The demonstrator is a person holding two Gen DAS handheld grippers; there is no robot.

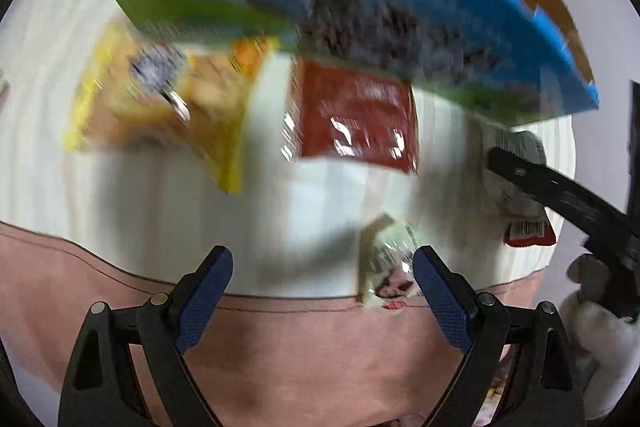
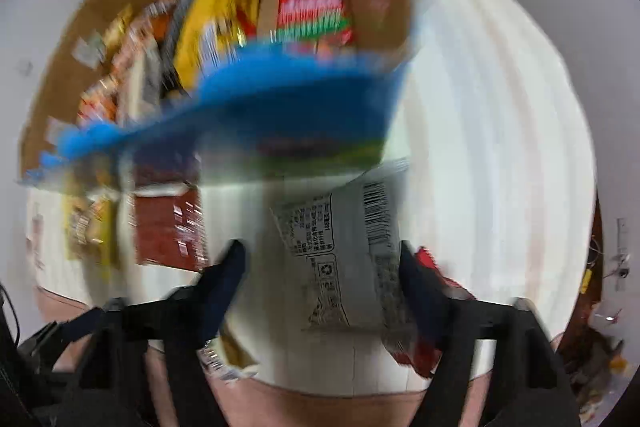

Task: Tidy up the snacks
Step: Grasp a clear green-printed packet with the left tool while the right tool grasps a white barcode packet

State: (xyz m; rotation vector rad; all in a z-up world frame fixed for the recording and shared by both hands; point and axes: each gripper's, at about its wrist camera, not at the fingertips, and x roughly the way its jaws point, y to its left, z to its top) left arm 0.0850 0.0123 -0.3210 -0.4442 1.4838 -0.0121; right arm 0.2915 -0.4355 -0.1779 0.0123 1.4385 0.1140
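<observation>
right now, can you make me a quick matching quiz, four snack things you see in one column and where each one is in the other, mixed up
Things:
1. blue and green packet
2. grey packet with barcode
3. red and green packet
4. dark red packet

Places:
A. upright inside the cardboard box
B. flat on the white table, to the right of the yellow packet in the left wrist view
C. between the open fingers of the right gripper
D. off the table, at the front edge of the box

Pairs: 1-D, 2-C, 3-A, 4-B
</observation>
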